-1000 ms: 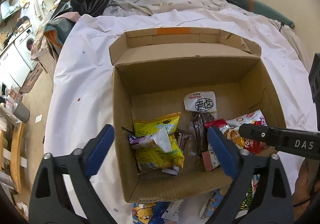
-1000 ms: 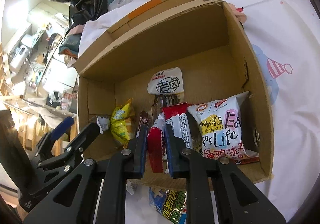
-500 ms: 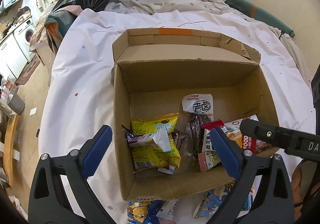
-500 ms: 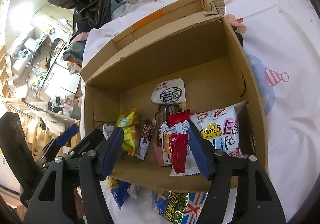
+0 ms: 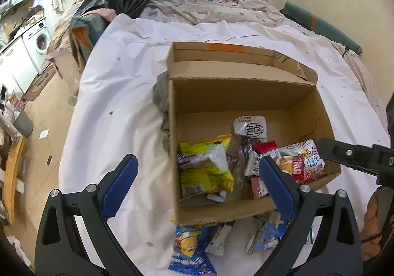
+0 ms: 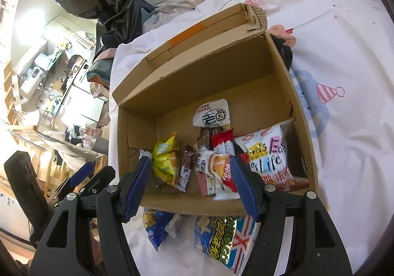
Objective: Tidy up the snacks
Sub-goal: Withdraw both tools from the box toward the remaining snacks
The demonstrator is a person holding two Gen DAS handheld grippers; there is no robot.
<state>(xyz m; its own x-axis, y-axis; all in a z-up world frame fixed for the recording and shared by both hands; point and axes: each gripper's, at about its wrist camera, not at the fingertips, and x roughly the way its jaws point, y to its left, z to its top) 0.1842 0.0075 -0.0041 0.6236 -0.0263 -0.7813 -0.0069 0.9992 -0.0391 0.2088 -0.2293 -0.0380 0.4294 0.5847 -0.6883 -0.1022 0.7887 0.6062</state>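
Snacks are going into a cardboard box [image 6: 283, 74] set on a white bedsheet [image 5: 118, 108], and the step in hand looks like the release after a drop. The right gripper [image 6: 189, 185] hangs over the box's near wall with its jaws spread and nothing between the pads; they have just been opening, and a red-and-white wafer packet [image 6: 221, 175] lies loose inside the box in front of them, beside a white noodle-snack bag [image 6: 268, 153], a yellow bag [image 6: 165, 160] and a small chocolate bar [image 6: 187, 167]. The left gripper [image 5: 197, 185] is also wide open and empty, poised above the box's near left corner. Several packets remain outside on the sheet, touching or just beside the near wall: a blue cartoon bag [image 5: 189, 249] and a flag-printed bag [image 6: 229, 241] among them. The likely next move calls for either gripper to drop below the box's front edge, close on one of those flat, crinkly packets and lift it over the wall.
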